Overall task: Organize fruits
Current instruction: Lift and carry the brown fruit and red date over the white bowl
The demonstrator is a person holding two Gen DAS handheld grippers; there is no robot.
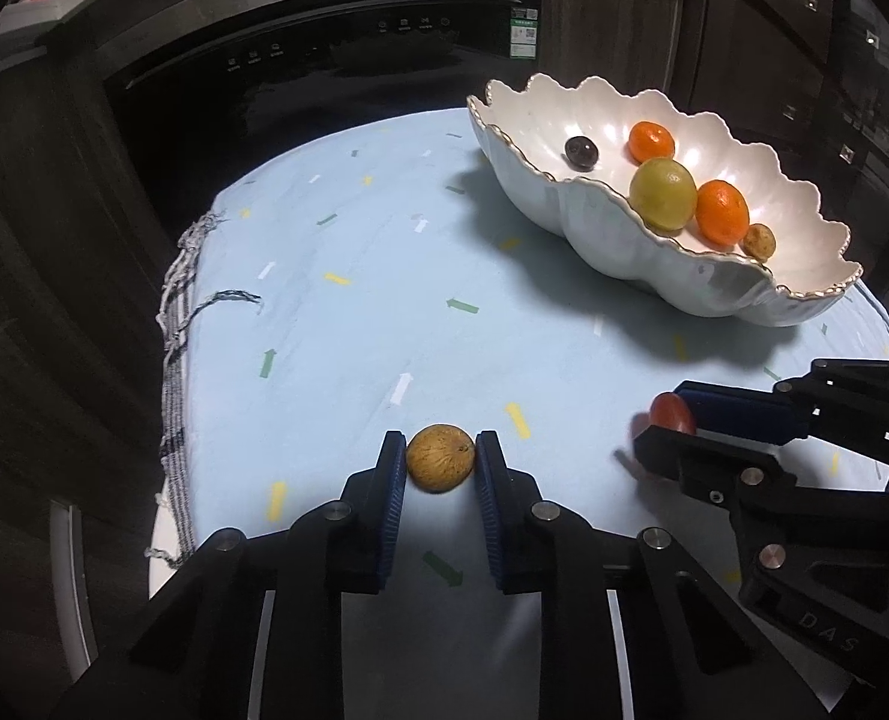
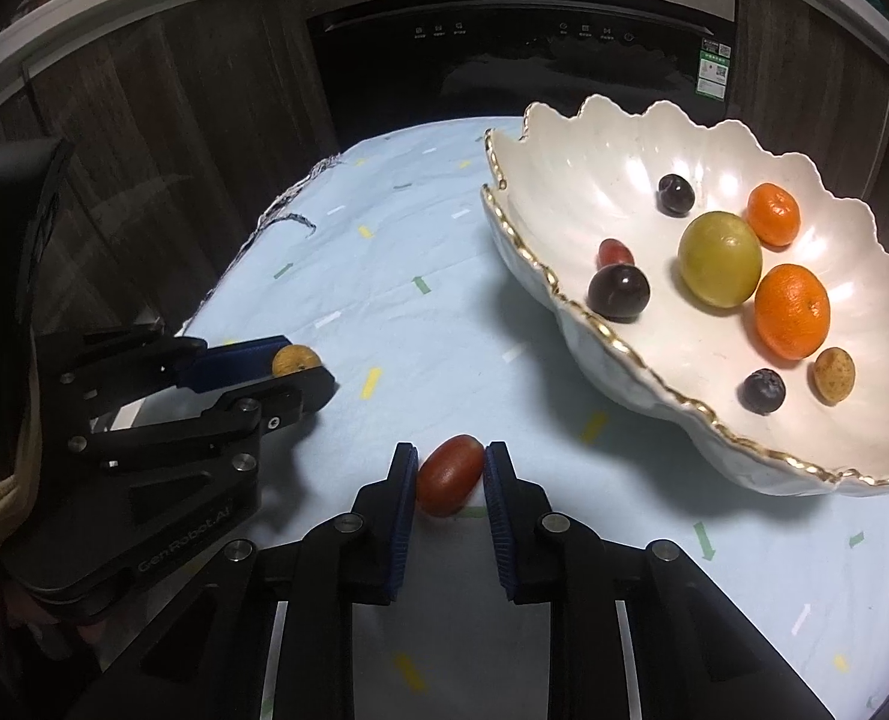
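Observation:
My left gripper point(image 1: 441, 456) is shut on a small brown round fruit point(image 1: 440, 457) low over the blue cloth; it also shows in the right wrist view point(image 2: 295, 359). My right gripper point(image 2: 450, 468) is shut on a red oval fruit point(image 2: 449, 475), seen from the left wrist view point(image 1: 671, 413) too. A white shell-shaped bowl point(image 2: 570, 324) at the right holds two oranges point(image 2: 791, 311), a green fruit point(image 2: 719, 258), dark round fruits point(image 2: 618, 293), a small red fruit point(image 2: 613, 252) and a small brown fruit point(image 2: 833, 374).
The table is covered by a light blue cloth point(image 1: 336, 324) with arrow marks and a frayed left edge point(image 1: 174, 324). A dark appliance point(image 2: 504, 60) with a steel handle stands behind the table, with wooden cabinet fronts on both sides.

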